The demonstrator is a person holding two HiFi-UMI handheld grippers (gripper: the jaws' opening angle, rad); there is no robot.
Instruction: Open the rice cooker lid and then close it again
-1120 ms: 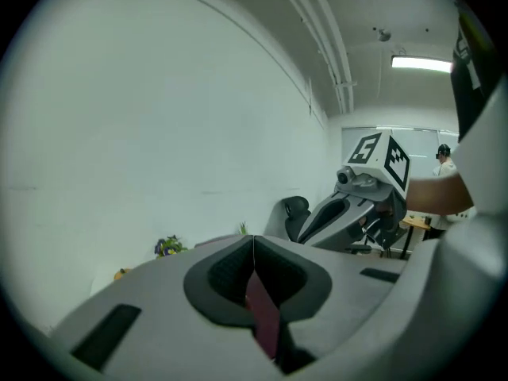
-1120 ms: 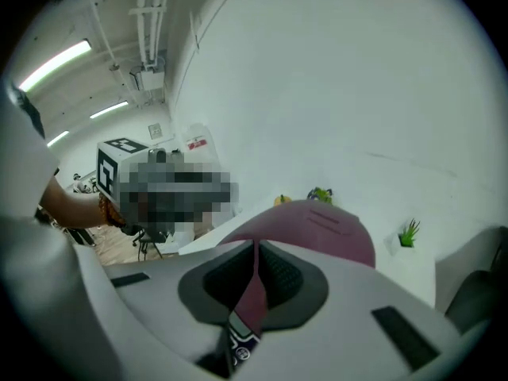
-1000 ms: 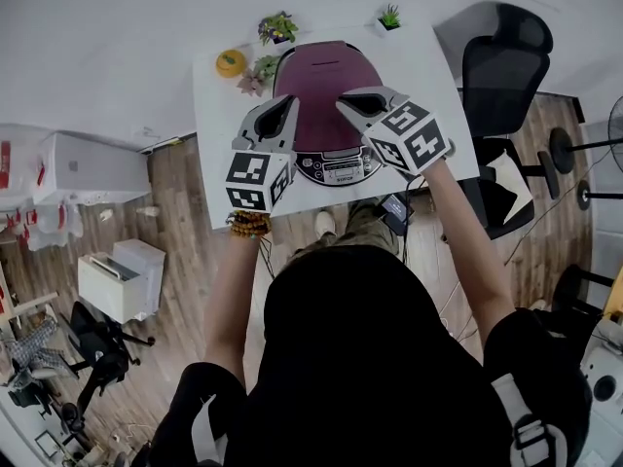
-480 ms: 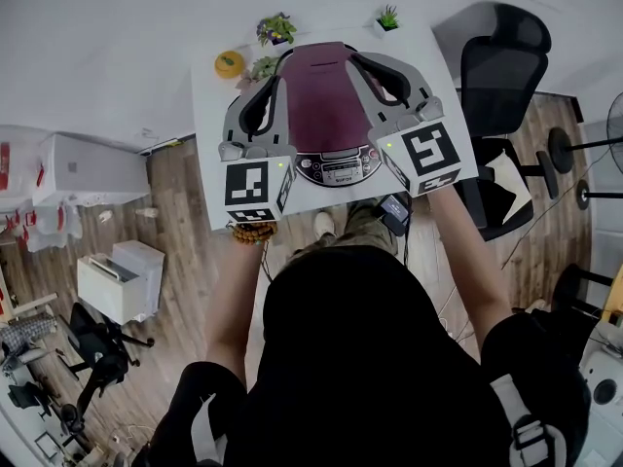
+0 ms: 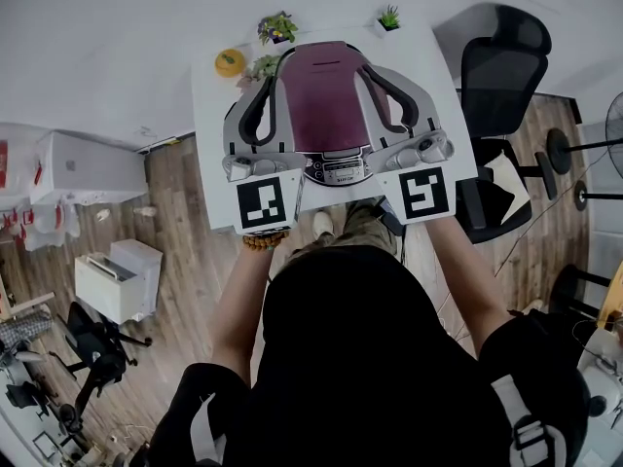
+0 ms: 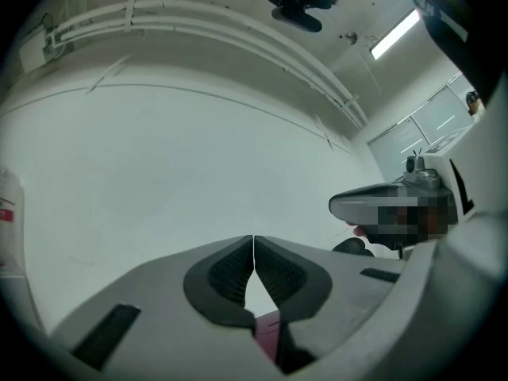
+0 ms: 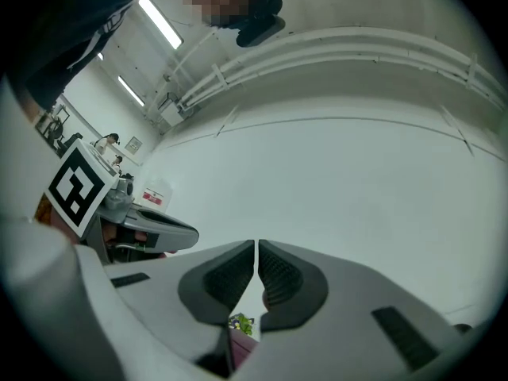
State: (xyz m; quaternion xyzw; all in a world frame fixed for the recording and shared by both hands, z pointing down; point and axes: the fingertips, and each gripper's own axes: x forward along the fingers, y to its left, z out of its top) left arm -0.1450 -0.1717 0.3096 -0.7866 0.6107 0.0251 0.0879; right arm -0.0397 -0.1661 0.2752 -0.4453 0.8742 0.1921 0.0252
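Note:
The rice cooker stands on the white table (image 5: pixel 209 144) with its maroon lid (image 5: pixel 326 100) down and its control panel (image 5: pixel 337 170) toward me. My left gripper (image 5: pixel 278 76) hangs above the lid's left side, shut, with nothing in it. Above the right side is my right gripper (image 5: pixel 363 66), also shut and empty. In the left gripper view the jaws (image 6: pixel 253 248) meet in front of a bare white wall, with a sliver of maroon lid (image 6: pixel 267 336) below. The right gripper view shows closed jaws (image 7: pixel 257 252) and the left gripper (image 7: pixel 151 230) beside them.
An orange object (image 5: pixel 231 61) and small potted plants (image 5: pixel 277 27) (image 5: pixel 389 16) sit at the table's far edge. A black office chair (image 5: pixel 506 61) stands right of the table. White boxes (image 5: pixel 117 280) lie on the wooden floor at the left.
Both grippers have lifted off the lid and tipped from pointing down to nearly level. Their marker cubes have slid toward me. The jaws stayed shut.

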